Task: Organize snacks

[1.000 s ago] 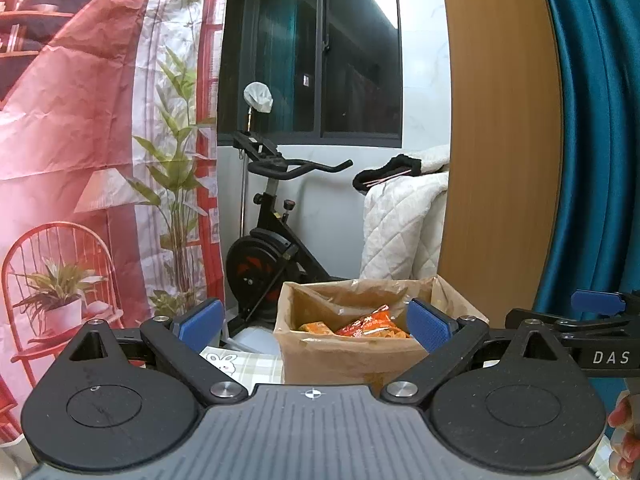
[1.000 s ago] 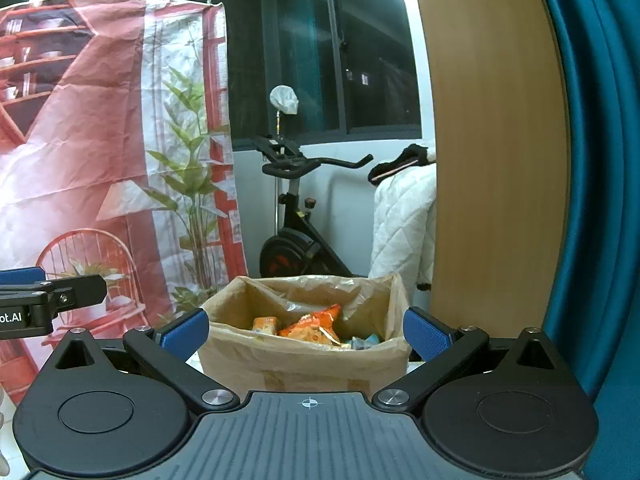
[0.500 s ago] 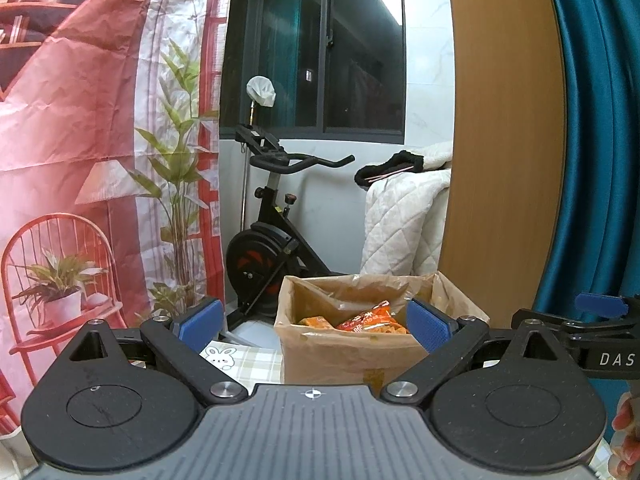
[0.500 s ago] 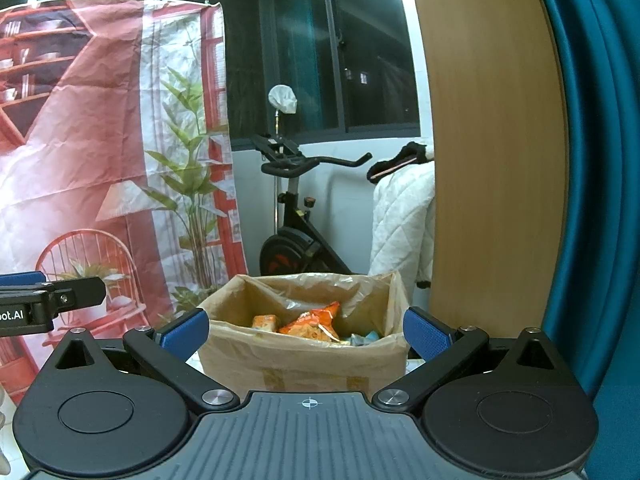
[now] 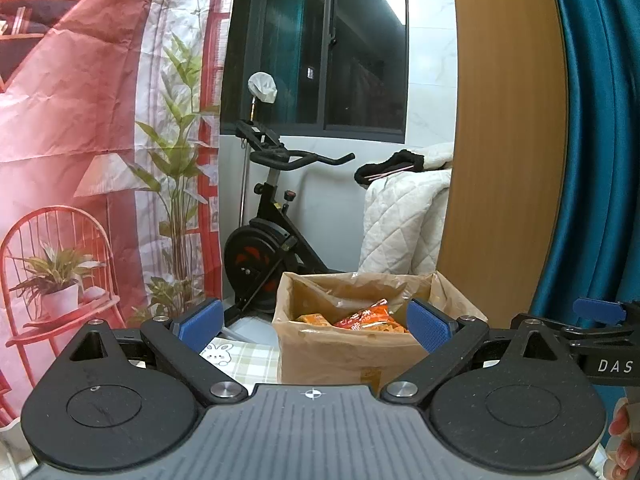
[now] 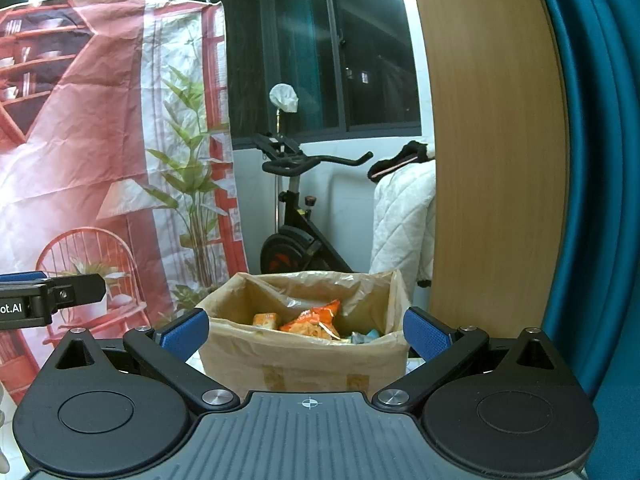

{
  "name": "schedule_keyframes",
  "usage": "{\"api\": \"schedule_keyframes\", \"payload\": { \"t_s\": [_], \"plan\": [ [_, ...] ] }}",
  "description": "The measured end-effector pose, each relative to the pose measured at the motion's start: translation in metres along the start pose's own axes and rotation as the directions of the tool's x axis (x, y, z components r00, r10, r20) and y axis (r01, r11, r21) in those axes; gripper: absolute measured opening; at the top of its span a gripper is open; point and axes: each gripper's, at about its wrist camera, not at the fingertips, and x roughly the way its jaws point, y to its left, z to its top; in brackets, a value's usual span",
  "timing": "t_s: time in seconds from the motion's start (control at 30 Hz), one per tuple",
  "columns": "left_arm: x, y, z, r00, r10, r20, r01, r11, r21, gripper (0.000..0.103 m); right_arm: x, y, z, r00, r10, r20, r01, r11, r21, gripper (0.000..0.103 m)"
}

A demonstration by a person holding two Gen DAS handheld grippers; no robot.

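An open cardboard box (image 5: 348,352) lined with brown paper stands ahead on a checked tablecloth (image 5: 244,360). It also shows in the right wrist view (image 6: 304,356). Orange snack packets (image 5: 368,318) lie inside it, and in the right wrist view orange packets (image 6: 316,320) lie beside a bluish one (image 6: 366,335). My left gripper (image 5: 314,326) is open and empty, level with the box's near side. My right gripper (image 6: 306,332) is open and empty, just short of the box. Each gripper shows at the edge of the other's view.
An exercise bike (image 5: 272,240) stands behind the box by a dark window. A red printed backdrop (image 5: 80,140) hangs at left. A wooden panel (image 5: 504,140), a teal curtain (image 5: 600,140) and a white quilt (image 5: 404,220) are at right.
Both views have shifted slightly; the box sits a little lower and closer in frame. Both grippers stay open and empty.
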Motion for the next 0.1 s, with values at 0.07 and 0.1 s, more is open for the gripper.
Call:
{"api": "schedule_keyframes", "payload": {
  "t_s": [0.07,0.1],
  "plan": [
    [0.0006,0.0001,-0.0003,1.0,0.001,-0.004,-0.001,1.0,-0.003,0.099,-0.0005,0.0003,-0.0013,1.0,0.0,-0.002,0.0,1.0,0.0,0.102],
    [0.0012,0.0004,-0.0003,1.0,0.0,-0.007,0.0,1.0,-0.005,0.099,-0.0004,-0.0007,-0.0009,1.0,0.002,-0.003,-0.002,1.0,-0.001,0.102]
  ]
}}
